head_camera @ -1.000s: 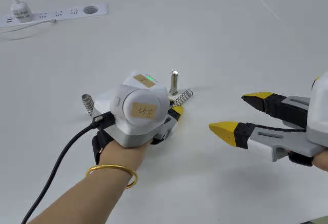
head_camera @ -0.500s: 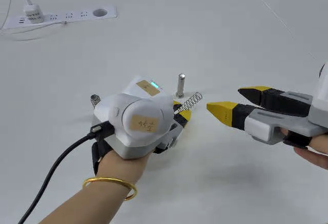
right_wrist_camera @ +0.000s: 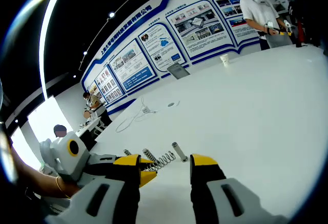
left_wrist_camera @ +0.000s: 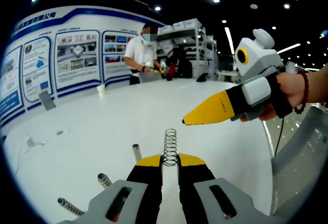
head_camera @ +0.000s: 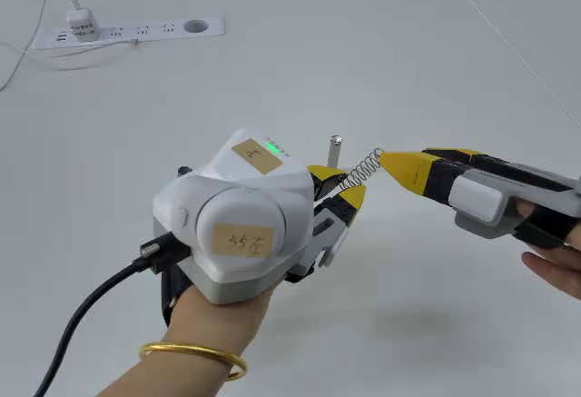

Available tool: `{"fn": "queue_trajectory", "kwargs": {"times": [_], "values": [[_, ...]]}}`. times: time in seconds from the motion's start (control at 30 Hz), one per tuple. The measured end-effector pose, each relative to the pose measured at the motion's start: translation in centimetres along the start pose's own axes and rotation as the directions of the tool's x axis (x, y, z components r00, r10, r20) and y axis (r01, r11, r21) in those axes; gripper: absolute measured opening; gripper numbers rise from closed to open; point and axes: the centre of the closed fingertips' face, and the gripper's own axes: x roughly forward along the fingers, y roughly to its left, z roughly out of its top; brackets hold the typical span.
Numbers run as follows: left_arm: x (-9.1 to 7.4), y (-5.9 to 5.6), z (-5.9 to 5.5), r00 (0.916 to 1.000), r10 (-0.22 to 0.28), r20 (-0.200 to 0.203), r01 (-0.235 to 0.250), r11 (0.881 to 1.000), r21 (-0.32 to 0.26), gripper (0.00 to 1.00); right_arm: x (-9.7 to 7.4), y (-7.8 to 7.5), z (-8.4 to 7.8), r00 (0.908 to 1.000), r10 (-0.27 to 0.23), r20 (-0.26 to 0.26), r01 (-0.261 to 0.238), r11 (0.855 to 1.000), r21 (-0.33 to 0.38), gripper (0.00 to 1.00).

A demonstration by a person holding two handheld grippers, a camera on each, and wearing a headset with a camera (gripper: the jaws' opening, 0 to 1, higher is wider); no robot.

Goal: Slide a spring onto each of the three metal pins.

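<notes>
left hand-held gripper (left_wrist_camera: 170,159) — clamped on spring (left_wrist_camera: 170,140) | right hand-held gripper (right_wrist_camera: 170,162) — jaws apart, beside spring tip

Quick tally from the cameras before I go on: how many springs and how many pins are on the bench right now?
Springs: 3. One held spring is in the left gripper, and two seated springs appear to sit on pins.
Pins: 3. One bare pin, two under those springs.
Total: 6
</notes>
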Motion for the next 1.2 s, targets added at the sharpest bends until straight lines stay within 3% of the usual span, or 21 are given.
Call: {"fn": "queue_trajectory", "kwargs": {"times": [0.2,0.5,0.97,1.2], "values": [[-0.8,-0.4,1.1,0.9992,-0.006,0.038,0.007,1.0,-0.024,0.1,0.1,0.6,0.4,0.9992,0.029,0.026,-0.031,0.996,0.078,0.36],[-1.9,-0.9,2.6,0.9959,-0.012,0.089,0.015,0.999,-0.042,0.1,-0.1,1.9,1.5,0.9918,0.093,0.088,-0.11,0.971,0.213,0.28],[-3.2,-1.3,3.6,0.9909,-0.019,0.133,0.025,0.999,-0.046,0.1,0.0,4.0,1.5,0.9816,0.172,0.084,-0.189,0.937,0.292,0.19],[-3.6,-1.3,4.0,0.9873,-0.017,0.158,0.028,0.997,-0.068,0.1,-0.1,4.4,1.5,0.9799,0.186,0.071,-0.2,0.916,0.349,0.14]]}}
